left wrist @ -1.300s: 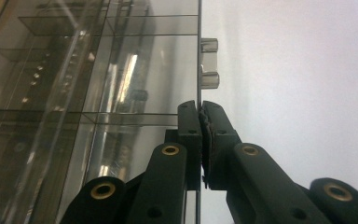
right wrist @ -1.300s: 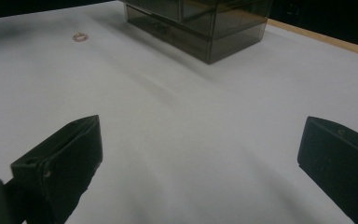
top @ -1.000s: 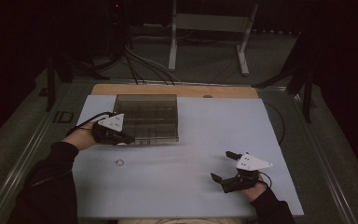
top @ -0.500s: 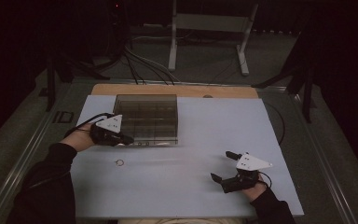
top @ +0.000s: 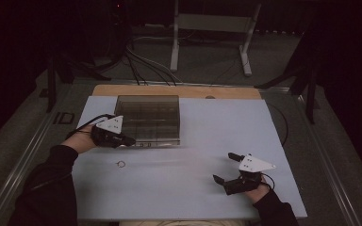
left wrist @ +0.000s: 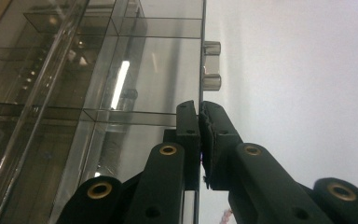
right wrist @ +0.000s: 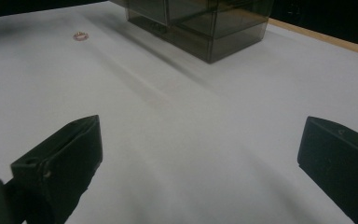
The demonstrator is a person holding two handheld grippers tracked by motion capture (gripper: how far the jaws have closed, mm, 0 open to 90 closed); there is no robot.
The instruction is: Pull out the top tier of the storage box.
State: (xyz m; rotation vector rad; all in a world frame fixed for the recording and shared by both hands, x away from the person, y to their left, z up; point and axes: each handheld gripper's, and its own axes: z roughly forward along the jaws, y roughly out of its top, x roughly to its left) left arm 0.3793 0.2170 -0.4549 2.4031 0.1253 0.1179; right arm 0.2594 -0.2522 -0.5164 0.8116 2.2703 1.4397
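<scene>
A smoky clear compartment box point(top: 148, 117) with its lid down stands at the back left of the white mat. My left gripper point(top: 129, 140) is at the left end of the box's front edge. In the left gripper view the box point(left wrist: 98, 70) lies to the left, and the left gripper point(left wrist: 199, 109) is shut with that thin front edge running between its jaws. A small ring point(top: 120, 164) lies on the mat in front of the box. My right gripper point(top: 223, 166) rests open near the front right, nothing between its jaws. The right gripper view looks past the open right gripper point(right wrist: 200, 135) to the ring point(right wrist: 80, 35) and the box point(right wrist: 205, 23).
Two small latches point(left wrist: 211, 65) stick out from the box's front. A wooden strip point(top: 179, 91) borders the far side of the white mat point(top: 217, 127). Beyond the table stand a metal frame point(top: 212, 33) and cables point(top: 141, 61) on the dark floor.
</scene>
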